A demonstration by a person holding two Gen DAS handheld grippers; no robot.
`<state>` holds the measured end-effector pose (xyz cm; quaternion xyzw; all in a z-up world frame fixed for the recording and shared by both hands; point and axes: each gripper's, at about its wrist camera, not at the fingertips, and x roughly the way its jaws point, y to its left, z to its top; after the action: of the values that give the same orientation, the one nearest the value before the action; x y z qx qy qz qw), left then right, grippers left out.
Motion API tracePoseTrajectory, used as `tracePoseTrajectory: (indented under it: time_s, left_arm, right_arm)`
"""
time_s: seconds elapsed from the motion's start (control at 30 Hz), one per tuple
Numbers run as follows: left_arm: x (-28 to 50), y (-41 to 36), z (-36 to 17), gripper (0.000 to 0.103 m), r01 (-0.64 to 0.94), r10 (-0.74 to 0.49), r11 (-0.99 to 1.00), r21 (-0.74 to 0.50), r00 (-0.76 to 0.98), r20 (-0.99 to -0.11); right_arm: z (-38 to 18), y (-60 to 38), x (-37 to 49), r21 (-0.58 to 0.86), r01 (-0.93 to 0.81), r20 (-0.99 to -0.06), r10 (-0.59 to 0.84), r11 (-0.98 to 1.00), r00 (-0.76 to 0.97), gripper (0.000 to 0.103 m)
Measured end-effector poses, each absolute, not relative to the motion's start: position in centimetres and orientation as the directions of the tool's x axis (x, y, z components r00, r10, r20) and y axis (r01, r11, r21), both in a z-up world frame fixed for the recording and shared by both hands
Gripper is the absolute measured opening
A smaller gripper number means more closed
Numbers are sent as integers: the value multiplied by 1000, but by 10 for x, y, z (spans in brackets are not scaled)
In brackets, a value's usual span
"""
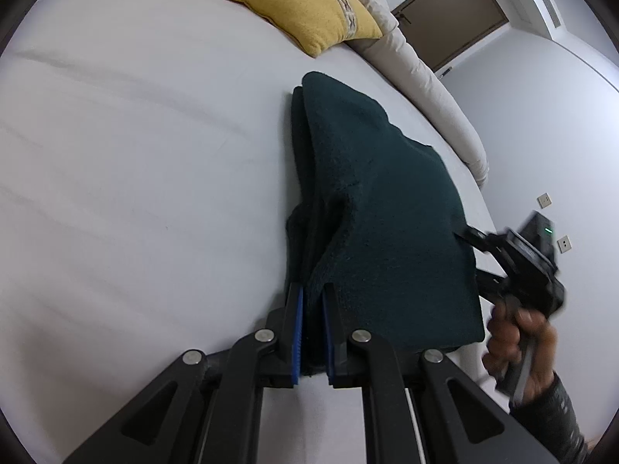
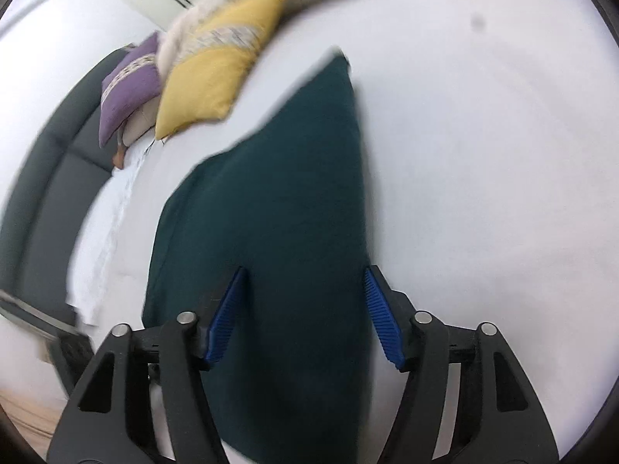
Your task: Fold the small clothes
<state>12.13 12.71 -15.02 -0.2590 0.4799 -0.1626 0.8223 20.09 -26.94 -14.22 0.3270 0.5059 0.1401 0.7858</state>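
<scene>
Dark green cloth lies folded on the white bed, several layers stacked, long axis running away from both cameras. Left gripper has its fingers nearly closed, clamped on the near left corner of the cloth, where a thick bunch of layers sits between the blue pads. From there the top layer rises and drapes toward the right. Right gripper sits over the near end of the cloth, fingers about half open, one blue pad at the right edge of the fabric, the other over the fabric; pads not pressing on it as far as the blur allows. In the left wrist view the right gripper shows at the cloth's right edge, a hand around its handle. Yellow pillow lies at the far side of the bed, well apart from the cloth; a purple pillow just beside it.
</scene>
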Motion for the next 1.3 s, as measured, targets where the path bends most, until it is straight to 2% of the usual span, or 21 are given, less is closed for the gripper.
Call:
tracePoseTrajectory:
  time_s: [0.13,0.4,0.43,0.5,0.63,0.77,0.8,0.83,0.9,0.97,1.07,1.2,1.3]
  left_arm:
    - [123,128,-150,11,15,-515,813,-582,483,-708]
    - [124,132,-150,11,6,-528,800,-601,485,-697]
    - [124,133,-149,14,5,-532,796,-605,481,-697]
    - [125,139,-143,24,-6,-519,804,-595,480,-707]
    - [125,150,-114,23,-16,-436,844,-536,563,-703]
    - [155,123,-96,23,49,-434,863,-503,583,-687]
    - [163,115,-95,23,66,-429,872,-486,583,-690]
    - [172,106,-98,23,74,-414,884,-461,581,-701]
    - [194,92,-115,23,54,-356,917,-396,557,-750]
    - [201,94,-128,34,35,-333,926,-376,544,-770]
    - [197,106,-145,40,30,-387,900,-435,515,-765]
    - [181,102,-149,40,59,-356,920,-386,533,-767]
    - [176,99,-149,40,58,-336,929,-366,545,-768]
  right_arm:
    - [-150,-278,217,719,141,-658,603,680,451,42]
    - [-169,-280,212,789,175,-581,622,589,525,37]
    - [-168,-280,210,789,180,-581,618,588,529,37]
    - [-163,-280,208,787,210,-591,613,580,524,40]
    - [-133,-274,190,774,146,-591,621,616,514,59]
    - [-132,-260,179,741,122,-631,622,660,464,60]
    - [-135,-256,179,736,128,-642,626,665,443,57]
    - [-140,-253,179,727,135,-656,624,673,425,48]
    - [-147,-257,171,718,140,-668,617,682,416,43]
    - [-147,-257,171,716,139,-671,618,684,410,34]
    - [-152,-260,170,724,144,-667,631,675,395,27]
    - [-163,-264,164,740,163,-654,641,653,402,23]
    - [-153,-260,166,702,156,-686,601,695,410,28]
